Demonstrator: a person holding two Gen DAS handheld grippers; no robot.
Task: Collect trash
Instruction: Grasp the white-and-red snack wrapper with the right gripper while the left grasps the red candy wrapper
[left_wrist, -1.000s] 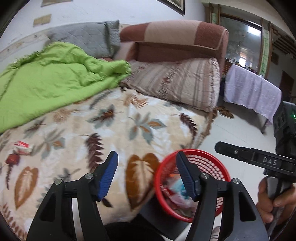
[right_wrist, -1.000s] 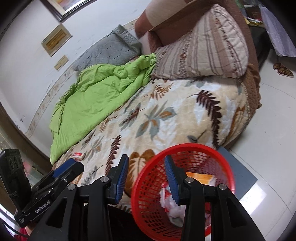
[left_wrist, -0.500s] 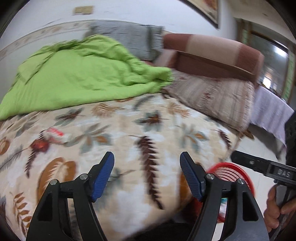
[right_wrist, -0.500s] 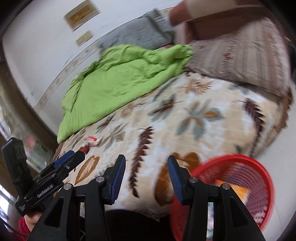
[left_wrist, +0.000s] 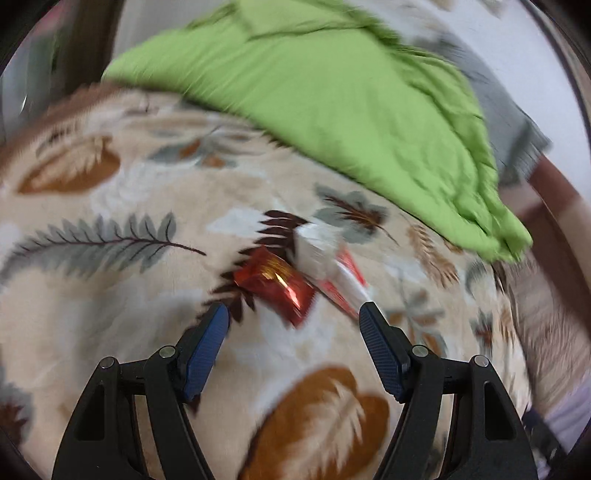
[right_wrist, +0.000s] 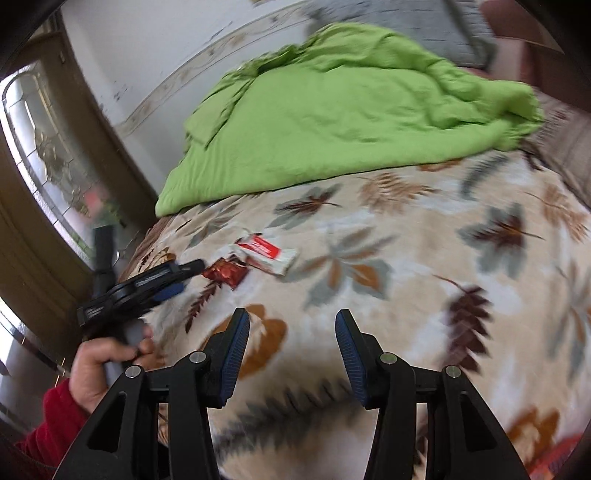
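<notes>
The left gripper (left_wrist: 293, 319) is spread wide and empty, its fingers (left_wrist: 207, 347) having just been opening. Just ahead, a light, crinkly red foil wrapper (left_wrist: 275, 282) is best pinched across its puffed middle.

Red foil wrapper (left_wrist: 275, 282): shiny, crinkled, roughly rectangular, lying flat on leaf-print blanket (left_wrist: 110, 295), long axis running 10 to 4 o'clock in left wrist view. Blurred; print unreadable.

White-and-red packet (left_wrist: 332, 266): flattened, elongated, white body with red panel, creased. Lies on blanket at 2 o'clock of foil wrapper, touching or overlapping its edge; cannot tell which.

In right wrist view: foil wrapper (right_wrist: 225, 274) at 8 o'clock of packet (right_wrist: 267, 254). Both well short of green quilt.
</notes>
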